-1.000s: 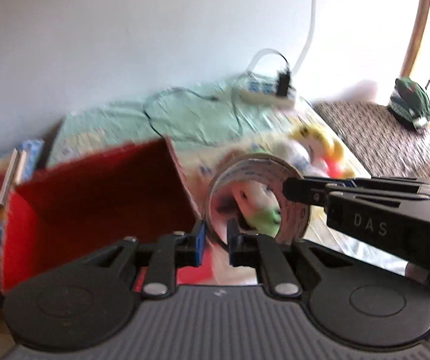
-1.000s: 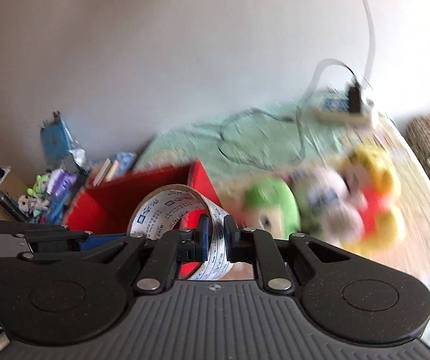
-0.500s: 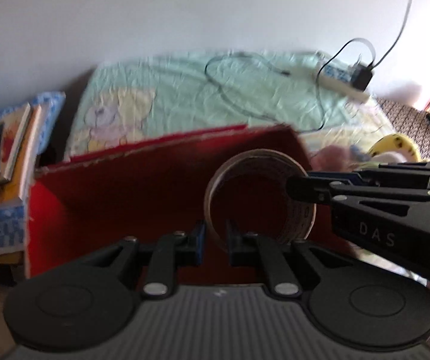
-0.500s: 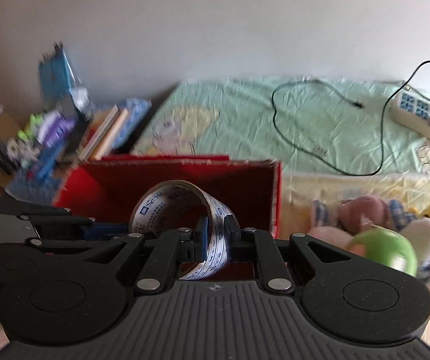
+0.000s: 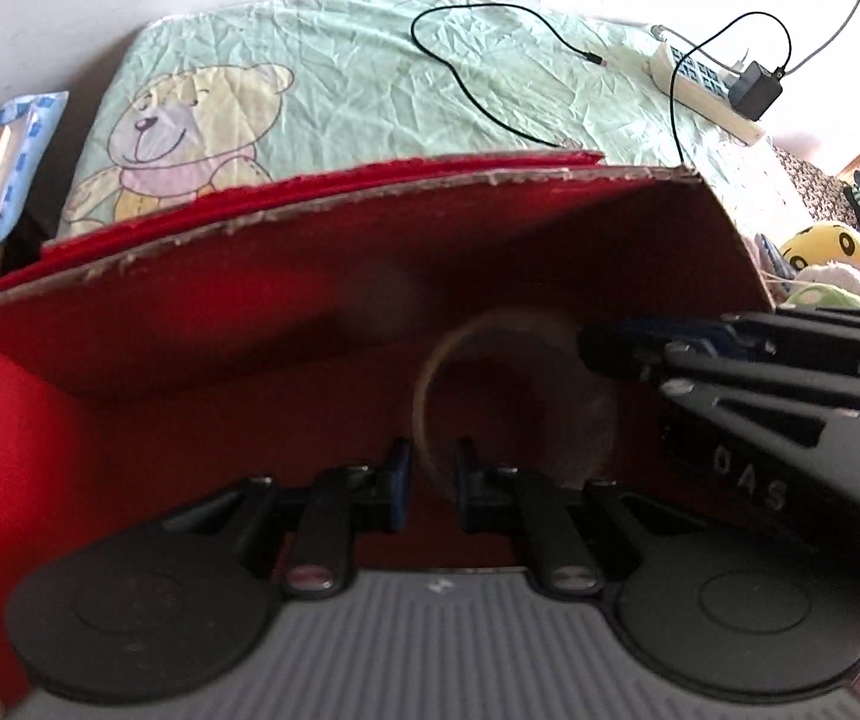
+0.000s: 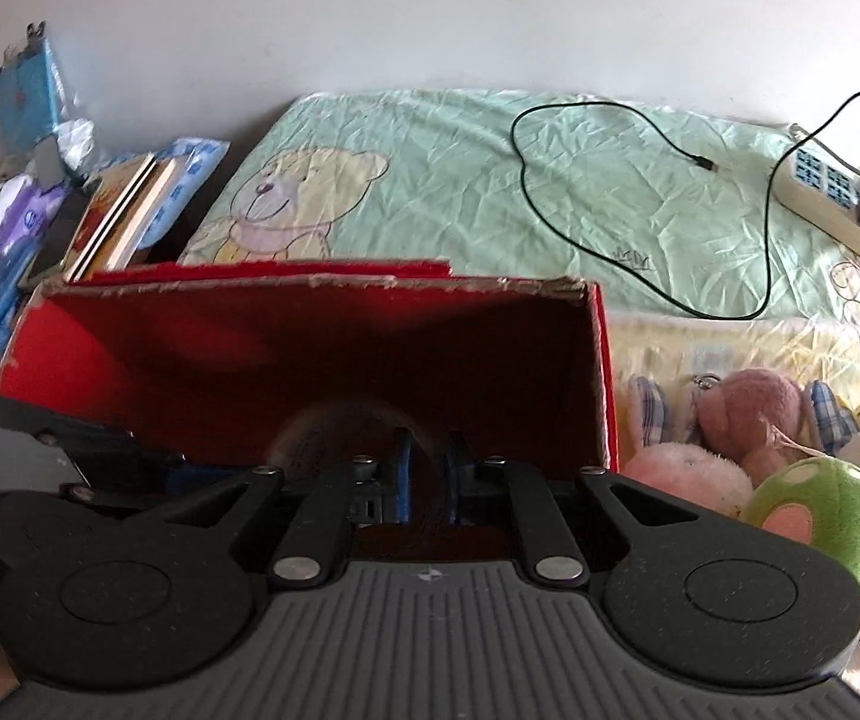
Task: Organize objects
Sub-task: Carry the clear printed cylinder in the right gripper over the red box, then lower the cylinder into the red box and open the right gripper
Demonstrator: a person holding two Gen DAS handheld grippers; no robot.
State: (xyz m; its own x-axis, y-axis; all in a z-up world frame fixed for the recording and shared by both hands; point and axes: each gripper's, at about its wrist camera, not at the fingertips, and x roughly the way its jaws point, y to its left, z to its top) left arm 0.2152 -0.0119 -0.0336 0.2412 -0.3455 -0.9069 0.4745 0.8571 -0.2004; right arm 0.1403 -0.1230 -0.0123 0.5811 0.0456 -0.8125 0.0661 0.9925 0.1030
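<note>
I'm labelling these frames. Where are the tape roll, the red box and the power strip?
tape roll (image 5: 430,396): left wrist view, left edge of the ring.
red box (image 6: 322,283): right wrist view, far rim.
power strip (image 6: 814,198): right wrist view, white body.

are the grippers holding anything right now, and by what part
Both pinch the tape roll by its ring wall: the left gripper at the near edge, the right gripper on its own side, with the roll down inside the red box.

Plain white wall (image 6: 430,18) behind bed (image 6: 610,192) w/ pale green bear-print sheet; books (image 6: 124,210) stacked at left; bright daylight from right.
</note>
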